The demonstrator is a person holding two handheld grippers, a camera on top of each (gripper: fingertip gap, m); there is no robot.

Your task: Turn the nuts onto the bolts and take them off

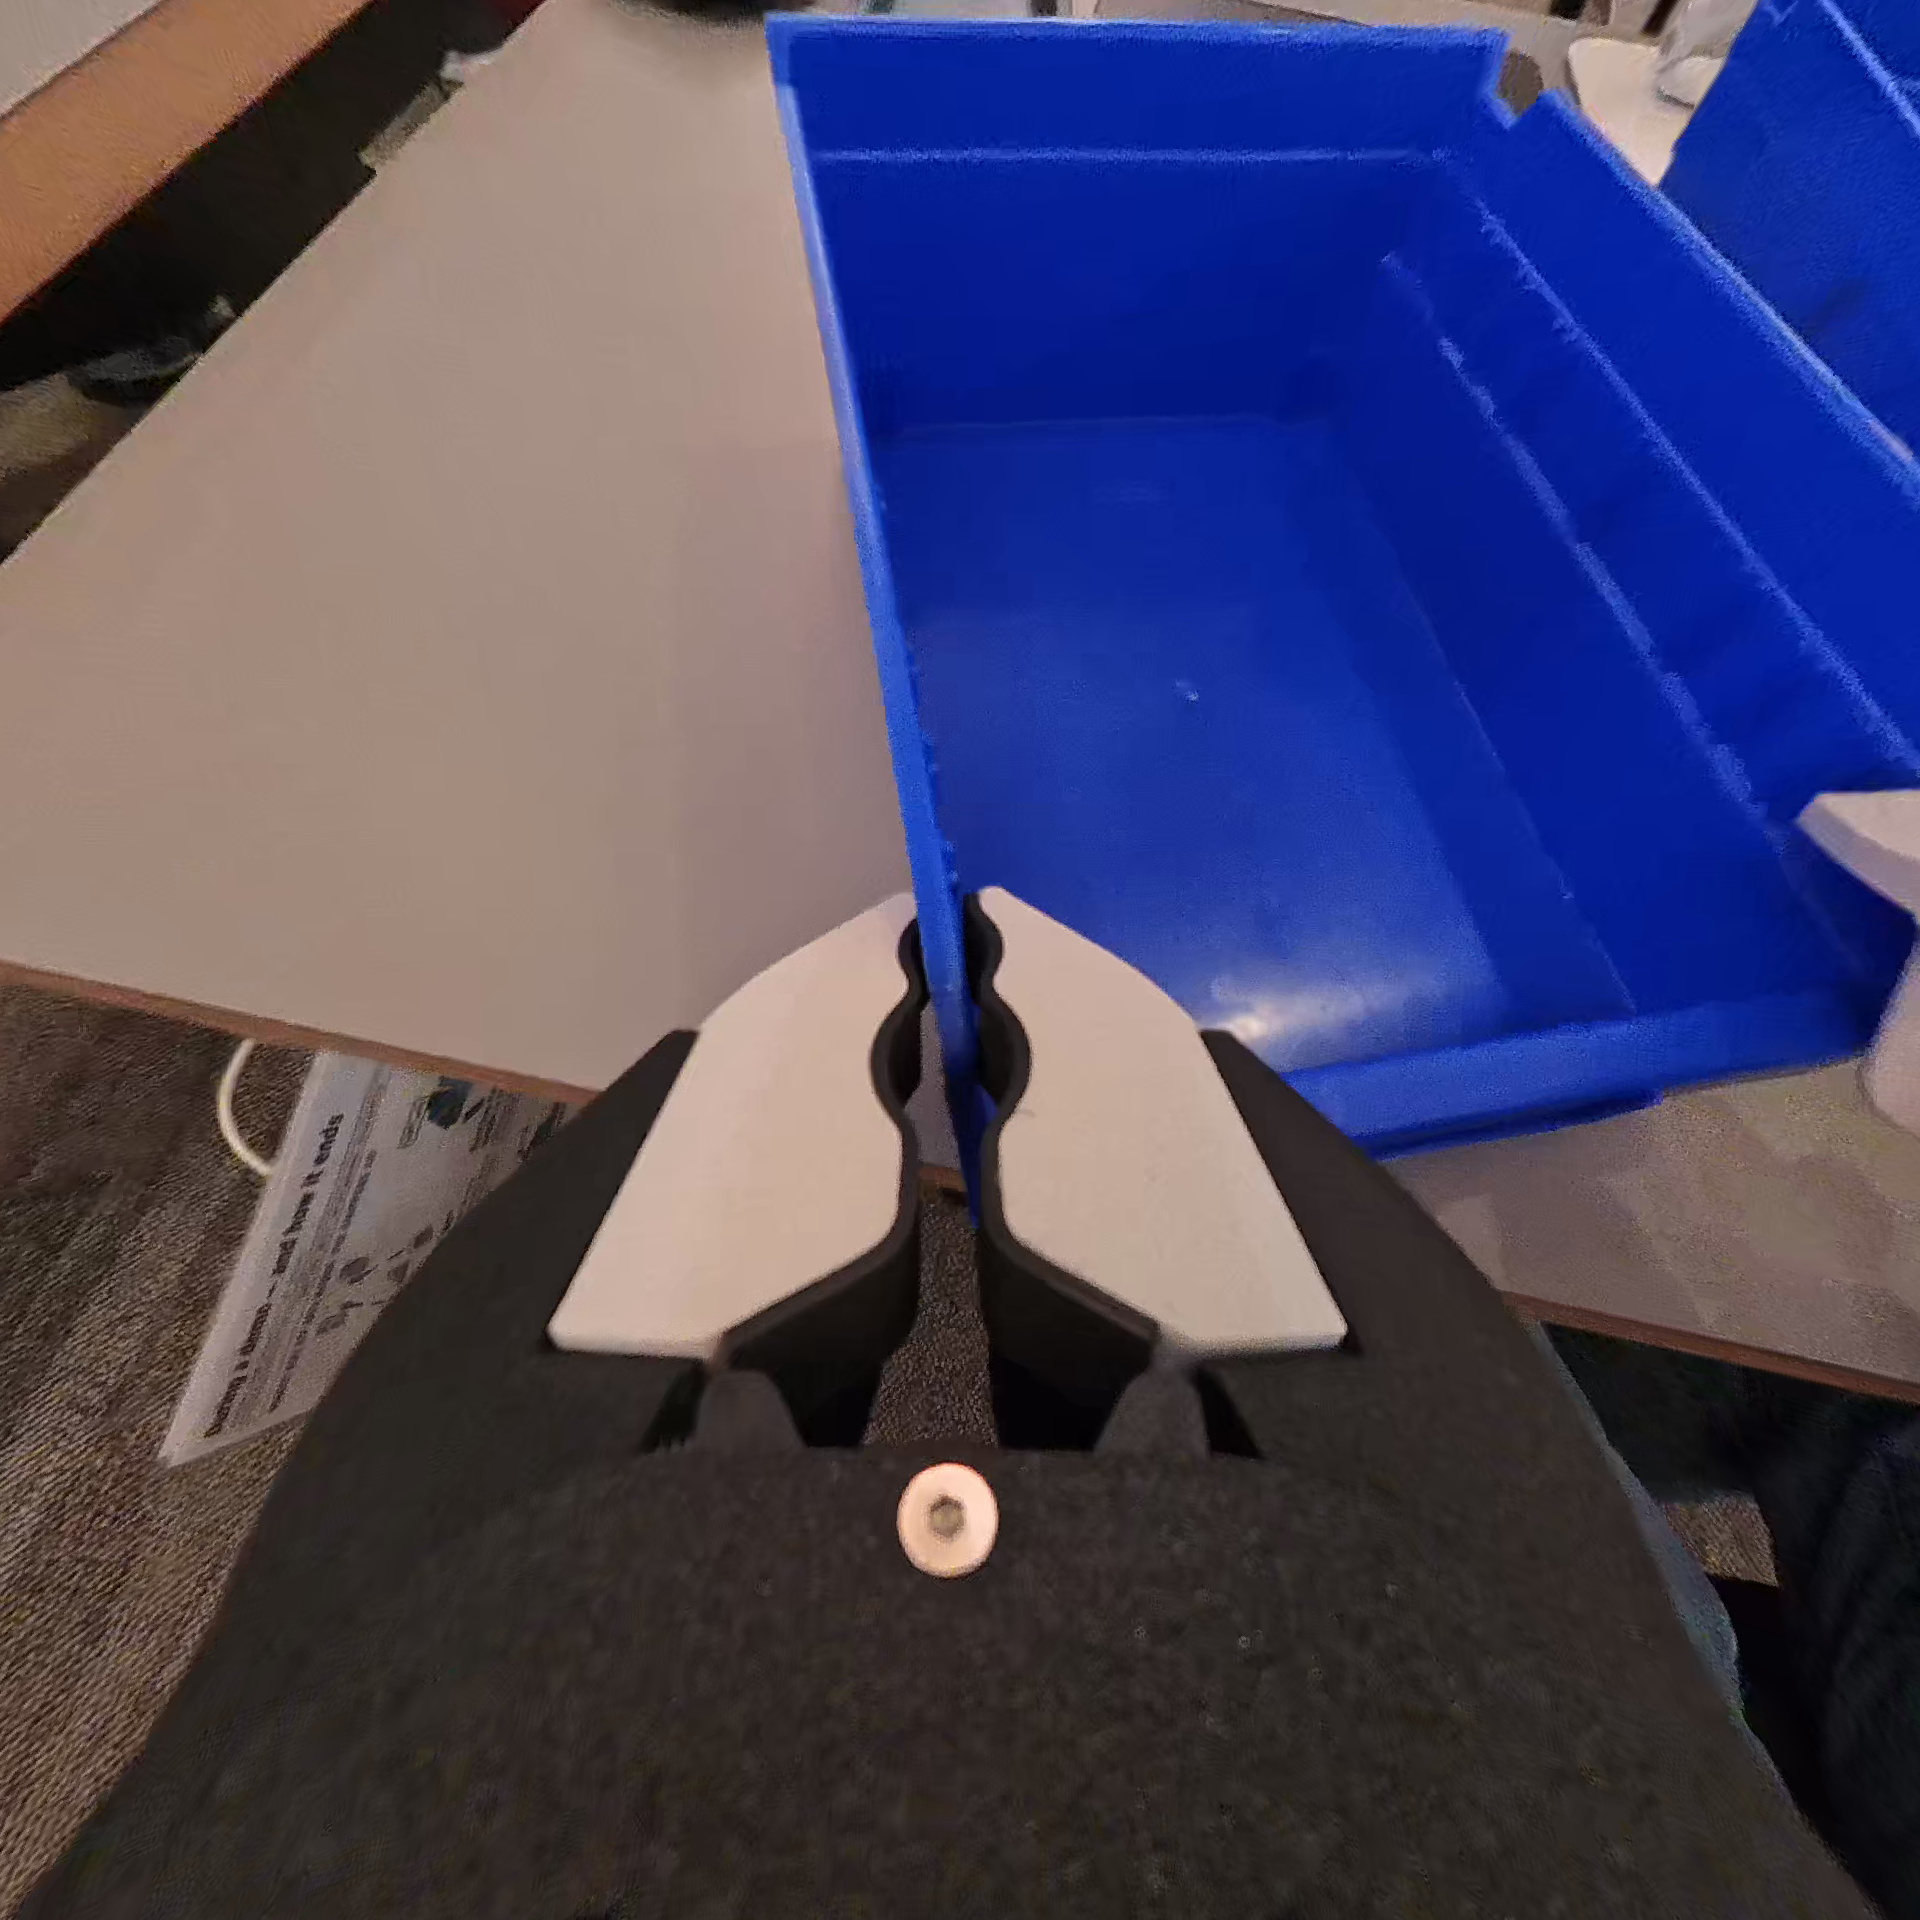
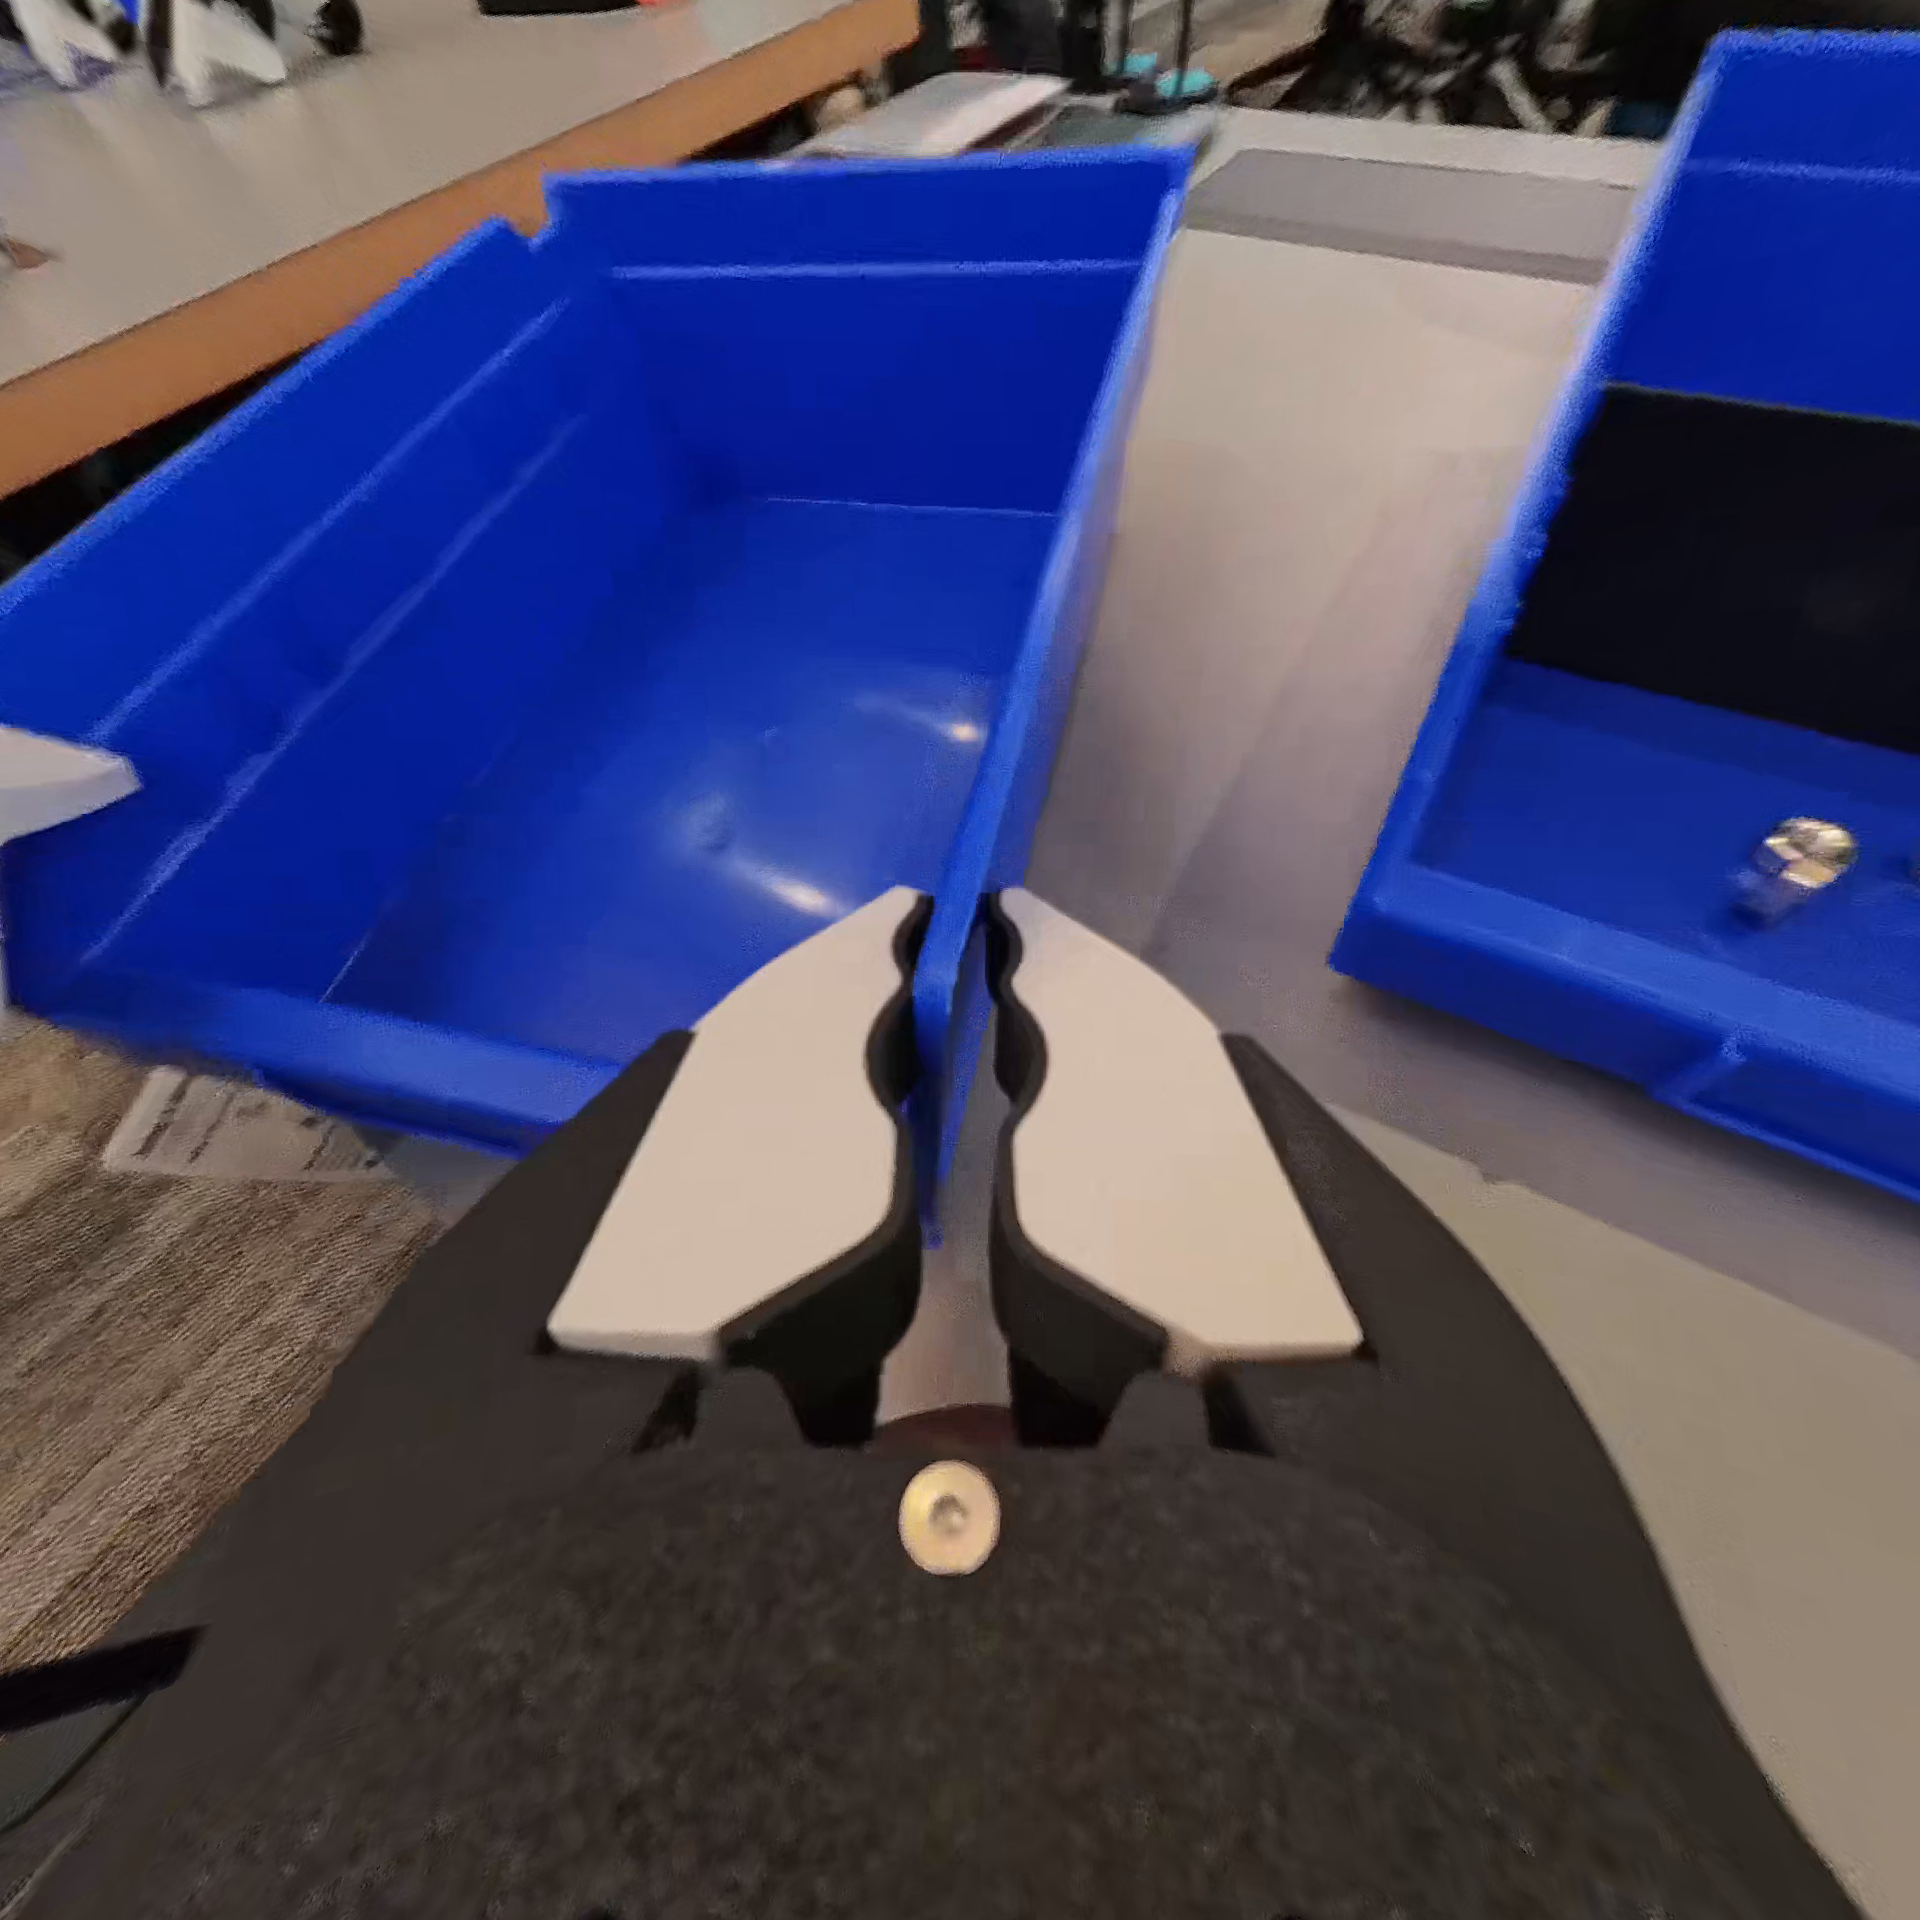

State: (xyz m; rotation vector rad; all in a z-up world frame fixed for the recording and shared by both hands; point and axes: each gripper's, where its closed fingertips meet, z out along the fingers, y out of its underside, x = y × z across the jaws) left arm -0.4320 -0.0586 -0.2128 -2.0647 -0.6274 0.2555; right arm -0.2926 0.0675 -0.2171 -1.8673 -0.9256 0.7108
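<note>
An empty blue plastic bin [image 1: 1299, 665] sits at the near edge of a grey table [image 1: 468, 623]. My left gripper [image 1: 943, 935] is shut on the bin's left side wall near the front corner. The same bin shows in the right wrist view [image 2: 582, 727], and my right gripper [image 2: 954, 925] is shut on its right side wall near the front. A second blue bin [image 2: 1683, 862] stands to the right and holds a silver bolt with a nut [image 2: 1795, 878] on its floor. The other gripper's white finger [image 2: 62, 779] shows at the far left.
A black panel [image 2: 1745, 561] stands inside the second bin. The second bin's corner shows at the top right of the left wrist view [image 1: 1829, 177]. A printed sheet [image 1: 343, 1226] lies on the carpet below the table edge. Another table [image 2: 312, 177] stands behind. My right fingertips sit around 20 cm from my left ones. Measured from the fingertips, the black panel [image 2: 1745, 561] is 25 cm or so from the right gripper and 40 cm from the left.
</note>
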